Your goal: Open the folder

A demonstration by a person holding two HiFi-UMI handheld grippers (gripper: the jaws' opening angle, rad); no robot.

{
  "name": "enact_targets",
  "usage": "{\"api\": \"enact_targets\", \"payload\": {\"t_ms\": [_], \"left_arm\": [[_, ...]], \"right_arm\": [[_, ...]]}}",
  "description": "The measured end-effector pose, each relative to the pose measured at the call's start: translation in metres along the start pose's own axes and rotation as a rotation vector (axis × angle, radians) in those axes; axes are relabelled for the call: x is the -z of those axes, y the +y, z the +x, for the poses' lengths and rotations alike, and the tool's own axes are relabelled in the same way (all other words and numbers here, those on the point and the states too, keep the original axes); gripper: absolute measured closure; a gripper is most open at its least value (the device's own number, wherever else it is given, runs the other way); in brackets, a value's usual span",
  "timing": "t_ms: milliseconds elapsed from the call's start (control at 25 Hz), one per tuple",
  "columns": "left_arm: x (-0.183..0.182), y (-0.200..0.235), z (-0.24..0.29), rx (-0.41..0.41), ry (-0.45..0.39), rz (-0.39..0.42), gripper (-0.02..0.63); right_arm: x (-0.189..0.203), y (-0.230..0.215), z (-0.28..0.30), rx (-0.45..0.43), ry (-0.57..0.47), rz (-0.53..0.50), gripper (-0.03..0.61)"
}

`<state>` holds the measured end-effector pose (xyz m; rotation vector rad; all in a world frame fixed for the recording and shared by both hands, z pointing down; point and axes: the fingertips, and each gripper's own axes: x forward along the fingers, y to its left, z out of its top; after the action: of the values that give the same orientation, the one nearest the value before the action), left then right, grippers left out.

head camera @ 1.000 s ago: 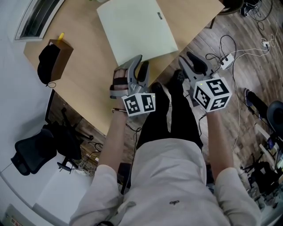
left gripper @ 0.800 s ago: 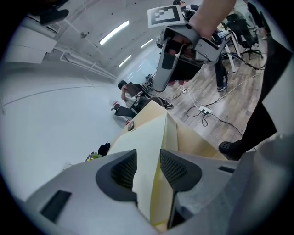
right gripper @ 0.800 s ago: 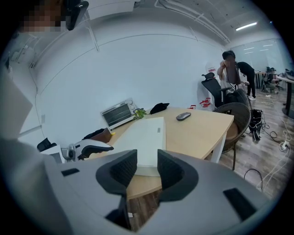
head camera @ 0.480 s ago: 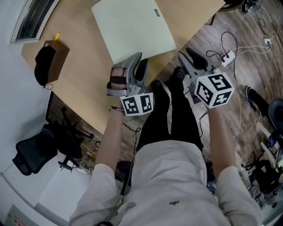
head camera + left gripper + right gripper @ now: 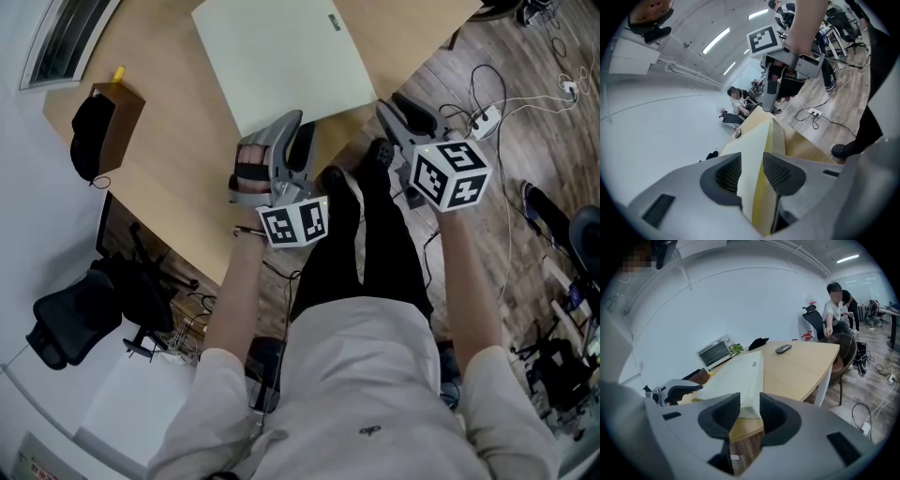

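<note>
Nearest the person, the left gripper (image 5: 752, 171) met the near edge of the folder (image 5: 281, 61). Its jaws stood narrow, and the pale cover and the yellowish edge below it filled the gap, so we judged them closed on that edge. The right gripper (image 5: 749, 411) hung just off the rim of the surface (image 5: 178, 159), above the wooden floor. Its jaws were slightly apart and empty, and we saw the folder's near corner beyond them.

The folder lay flat and closed on the surface, so we judged the task barely begun: a hold was taken at the near edge, while lifting and swinging the cover remained.

The folder's far edge was cropped in the head view. Its long axis seemed to run away from the person, turned a little leftward, with a small dark label (image 5: 335, 23) near the far right corner. Farther left stood a brown box (image 5: 131, 108).
</note>
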<state>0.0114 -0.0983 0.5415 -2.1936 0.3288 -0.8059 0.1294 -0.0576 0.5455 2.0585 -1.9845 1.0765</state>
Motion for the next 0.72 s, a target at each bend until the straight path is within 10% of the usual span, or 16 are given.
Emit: {"api": "enact_targets", "payload": {"t_ms": [400,720], "left_arm": [[-0.001,0.003,-0.001,0.000,-0.005,-0.031,0.480],[-0.001,0.003,-0.003,0.016,-0.022,-0.055,0.488]], "right_arm": [[0.002,-0.014,0.018,-0.110,-0.052,0.312,0.470],[0.011,-0.015,0.028,-0.132,-0.026,0.327,0.495]]}}
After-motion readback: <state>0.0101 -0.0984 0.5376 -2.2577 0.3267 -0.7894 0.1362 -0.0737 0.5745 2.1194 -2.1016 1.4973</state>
